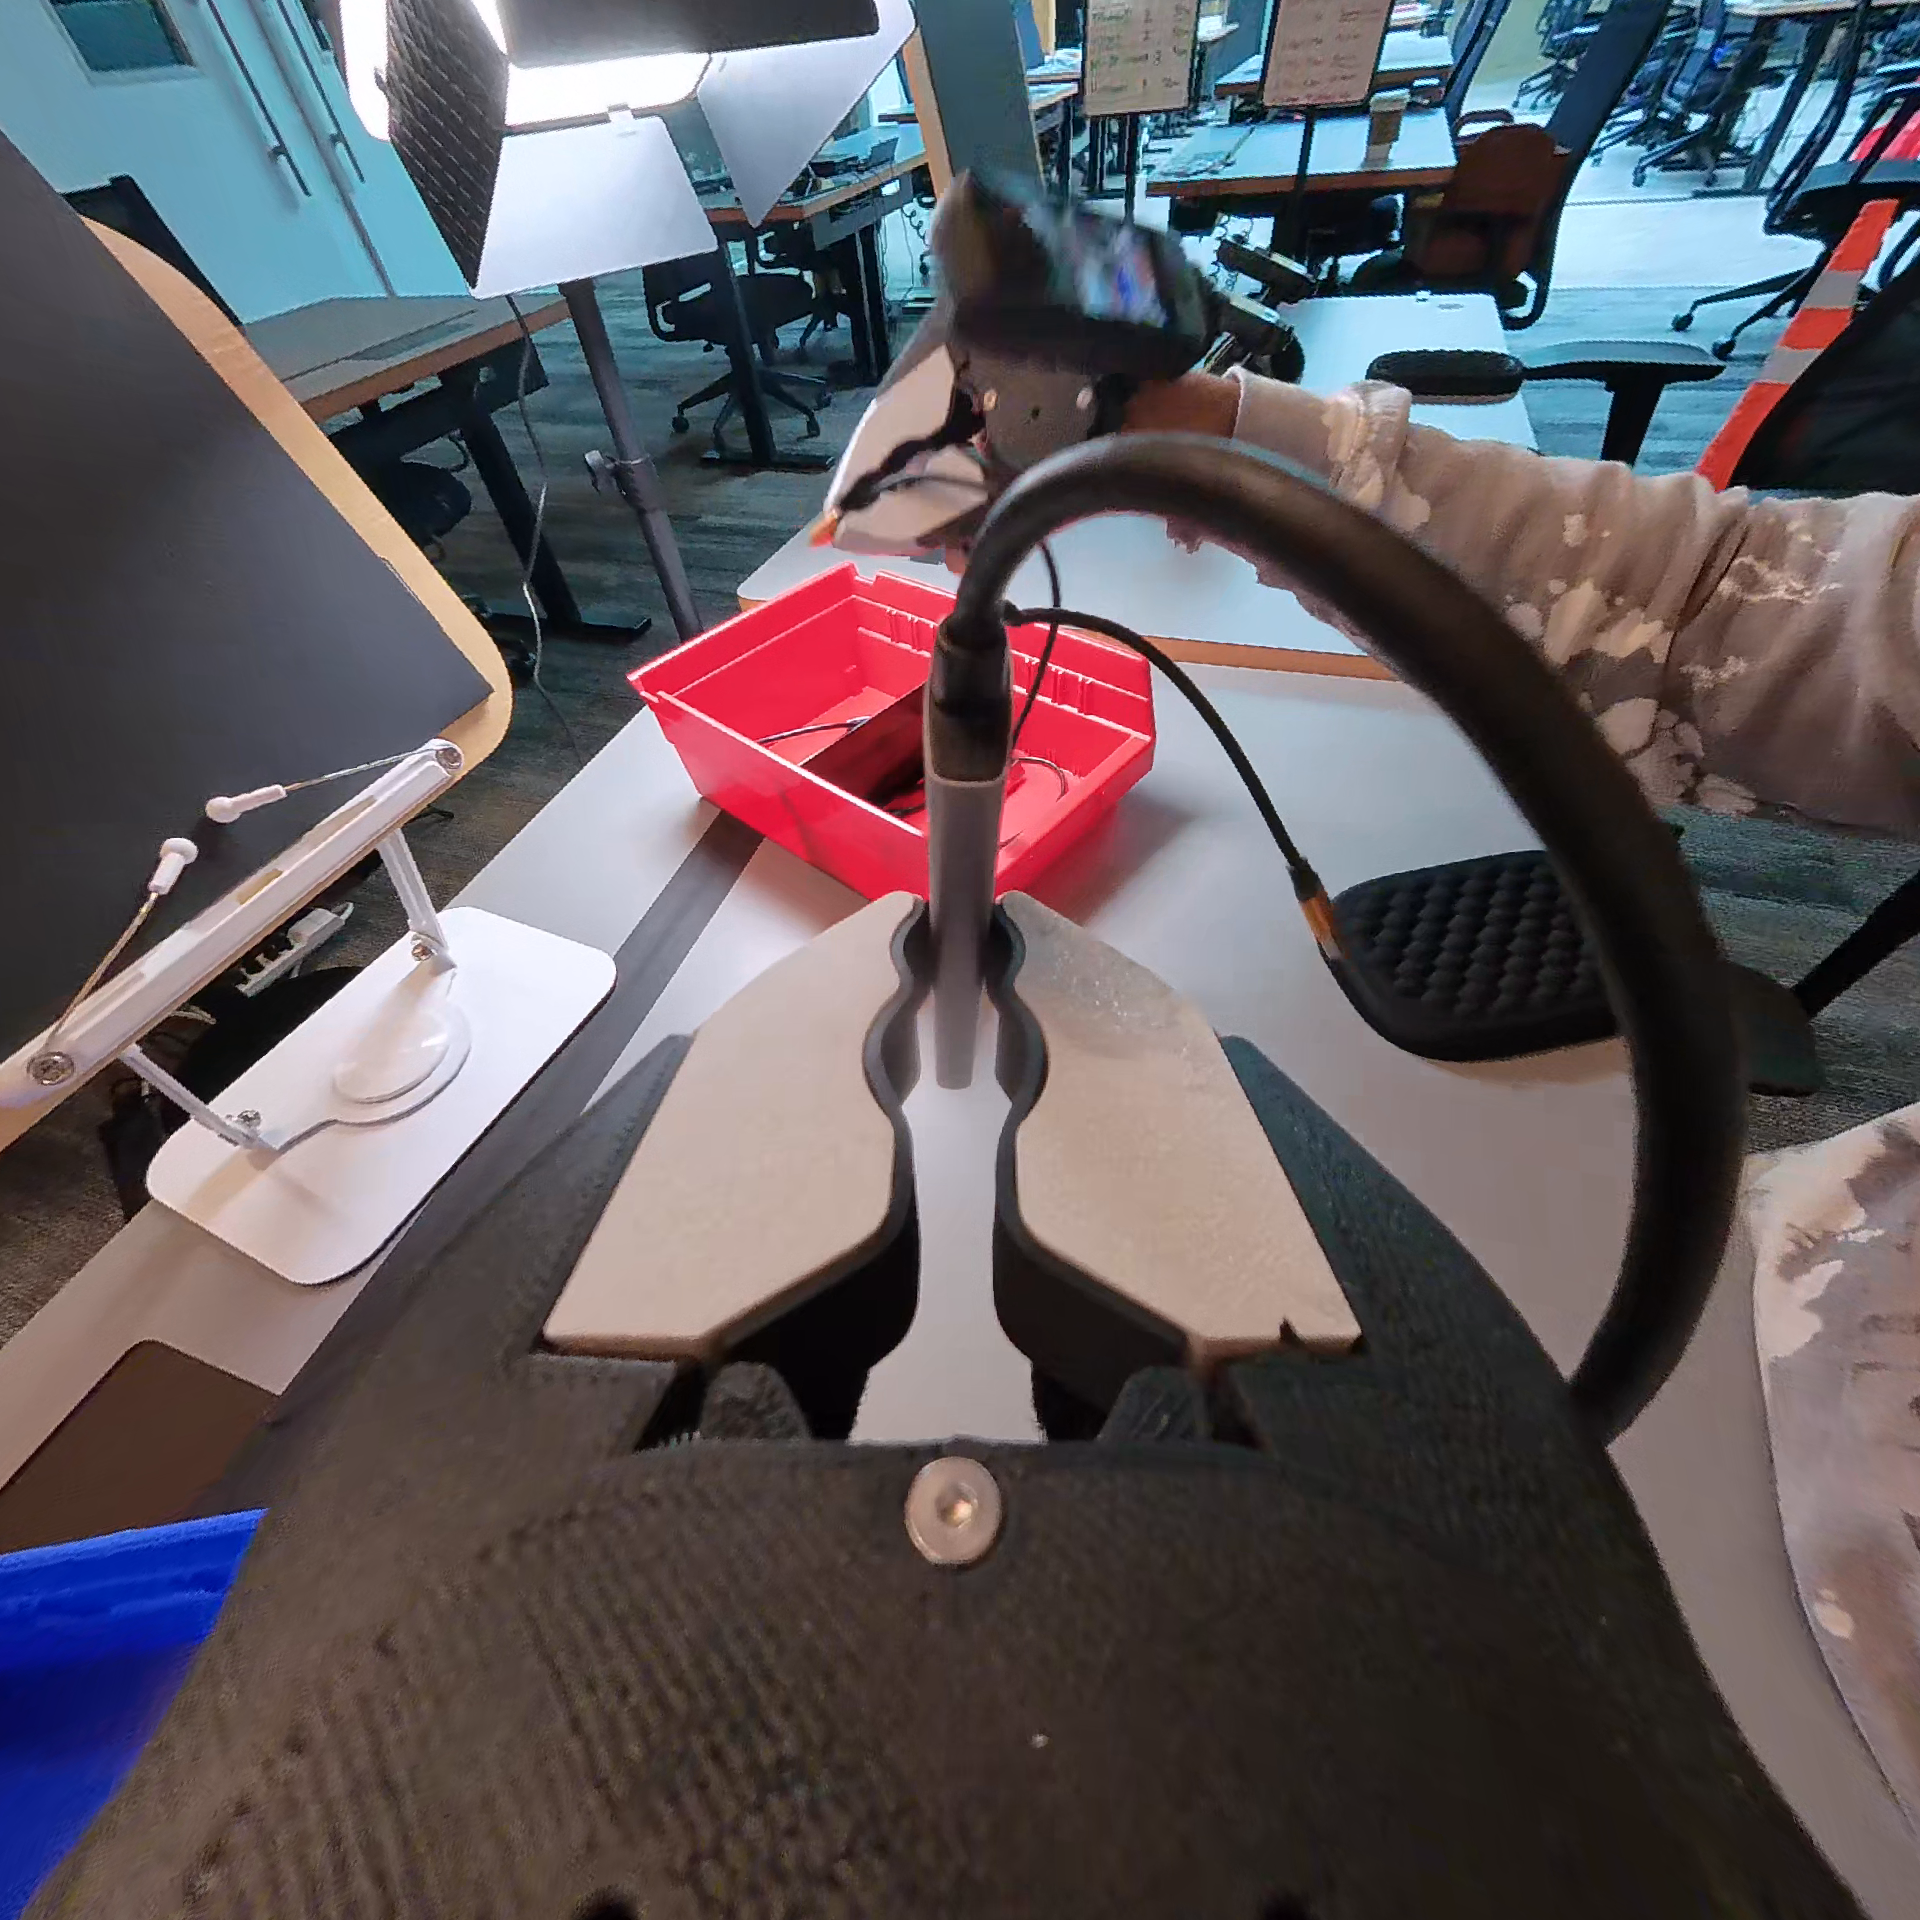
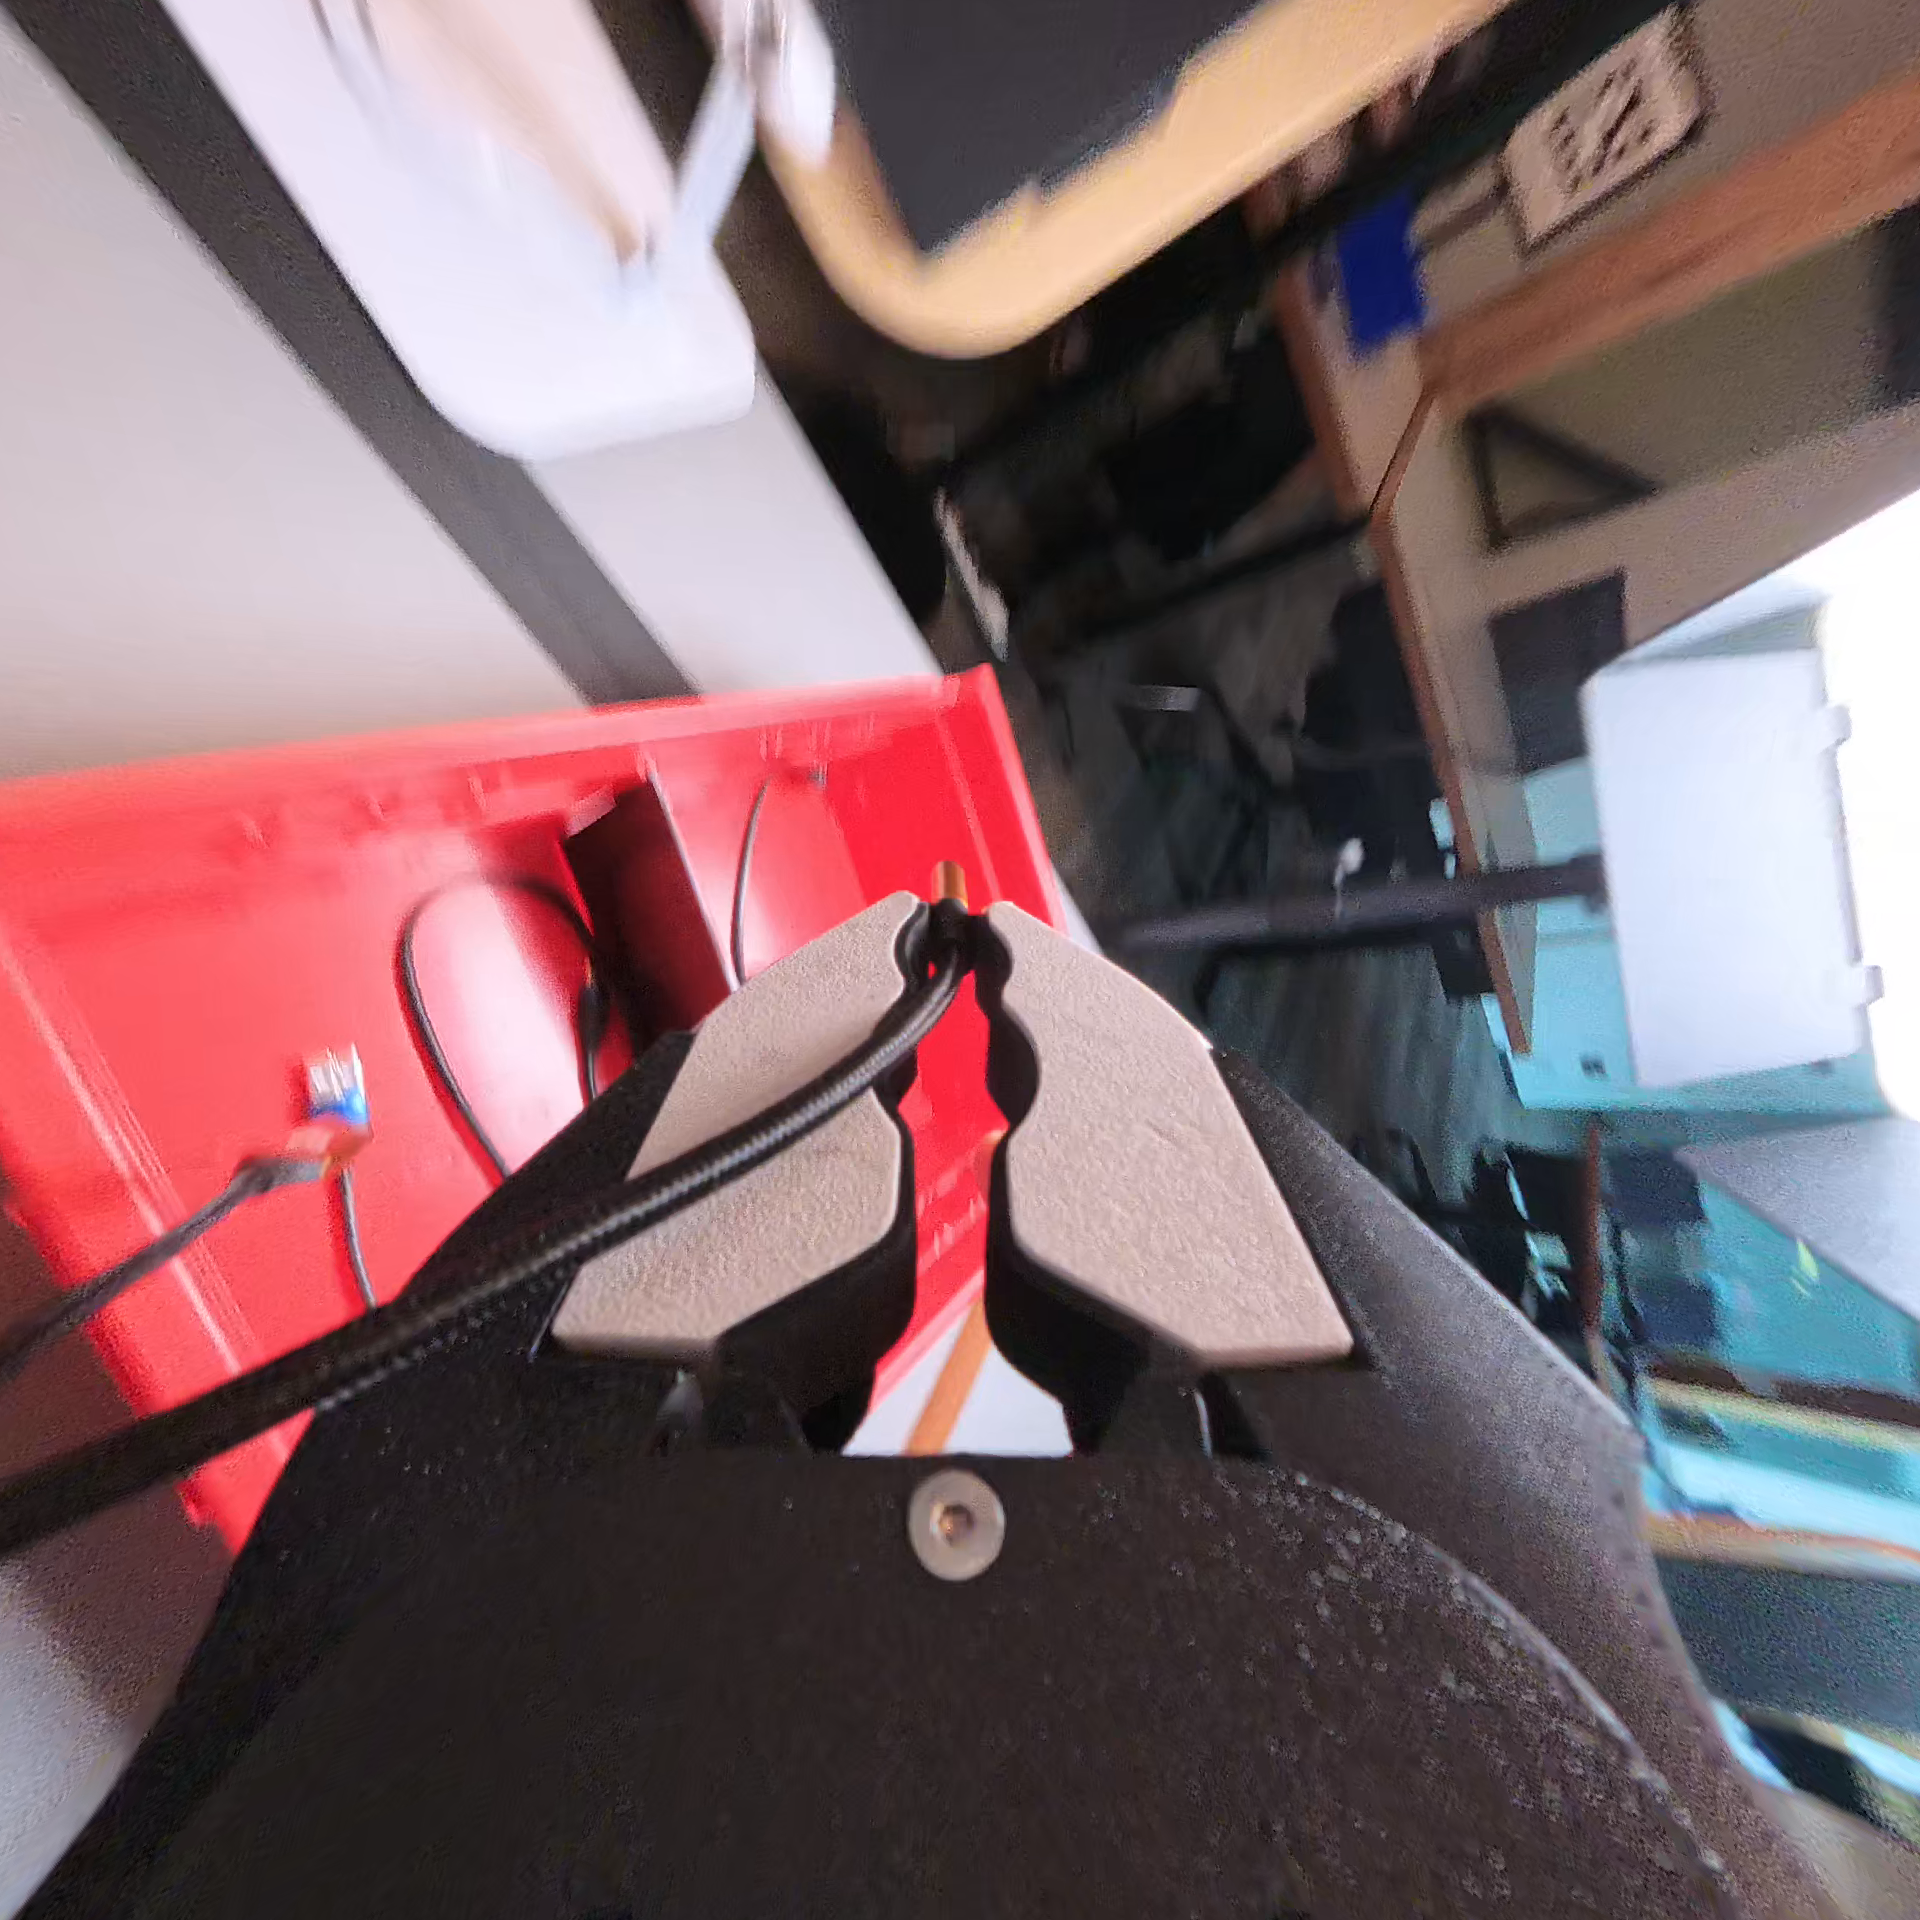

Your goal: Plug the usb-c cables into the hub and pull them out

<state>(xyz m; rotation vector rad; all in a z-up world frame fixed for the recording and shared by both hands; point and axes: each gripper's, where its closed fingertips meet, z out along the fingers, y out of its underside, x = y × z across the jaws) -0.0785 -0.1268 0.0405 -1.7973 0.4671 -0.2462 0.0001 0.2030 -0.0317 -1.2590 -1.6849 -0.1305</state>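
The left gripper (image 1: 958,997) is closed on the grey hub (image 1: 961,831), which stands upright between its fingertips above the grey tabletop (image 1: 1351,790); the hub's own thick black cable (image 1: 1621,831) rises from its top end and arcs over to the right and back toward the camera. Behind the hub, near the far edge of the tabletop, sits a red bin (image 1: 894,717) with thin black cables lying inside it. The right gripper (image 1: 904,488) hovers above the bin's far side, blurred, held by a person's hand in a mottled pale sleeve (image 1: 1621,613). In the right wrist view its own tips (image 2: 961,920) are pinched on a braided black usb-c cable (image 2: 727,1153), whose copper-coloured plug (image 2: 950,881) pokes out past the fingertips over the bin (image 2: 208,935). The cable trails back leftward across the left finger. A white stand (image 1: 343,1091) rests at the tabletop's left edge.
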